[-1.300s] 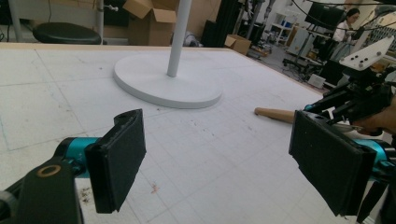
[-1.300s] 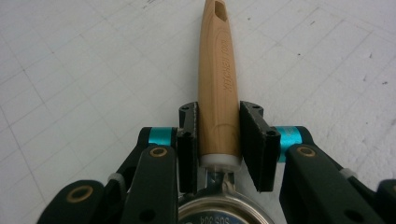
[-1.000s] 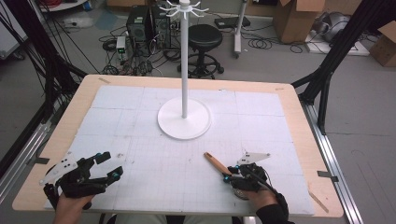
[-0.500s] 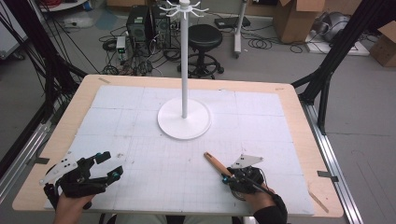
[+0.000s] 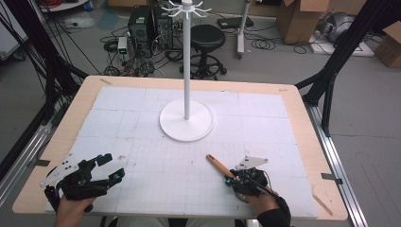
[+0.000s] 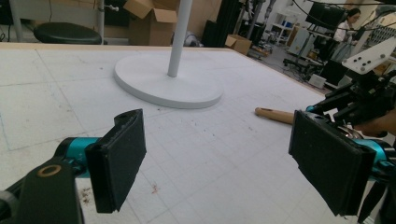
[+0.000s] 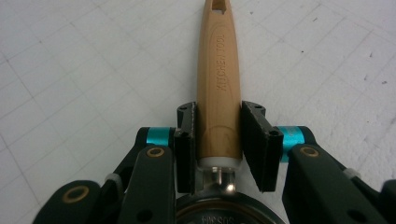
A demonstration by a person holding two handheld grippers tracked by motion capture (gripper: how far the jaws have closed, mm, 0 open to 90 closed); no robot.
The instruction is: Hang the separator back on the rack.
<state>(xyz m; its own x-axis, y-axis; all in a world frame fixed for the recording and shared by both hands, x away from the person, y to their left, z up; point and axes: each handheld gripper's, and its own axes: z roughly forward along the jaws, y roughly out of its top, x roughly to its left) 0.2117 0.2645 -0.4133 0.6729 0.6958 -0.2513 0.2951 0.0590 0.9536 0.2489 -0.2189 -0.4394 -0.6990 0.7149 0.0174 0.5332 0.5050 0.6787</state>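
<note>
A kitchen tool with a wooden handle [image 5: 217,164] lies on the white mat at the front right, its handle pointing toward the white stand. My right gripper [image 5: 235,178] sits low over it. In the right gripper view the handle [image 7: 218,70] runs between the pads, which have just been closing and now press its sides just above the metal collar, so the right gripper [image 7: 218,116] is shut on it. My left gripper [image 5: 113,166] rests at the front left, and the left gripper [image 6: 219,140] stands wide open with nothing between its pads. The handle [image 6: 273,115] lies well beyond the left gripper.
A white stand with a round base [image 5: 203,127], a tall pole and hooks on top stands at the table's middle back. The table's wooden rim [image 5: 307,142] frames the mat. A stool, boxes and cables sit on the floor beyond.
The right gripper's jaws have narrowed onto the wooden handle, and that hand has shifted only slightly. The left gripper has stayed where it was.
</note>
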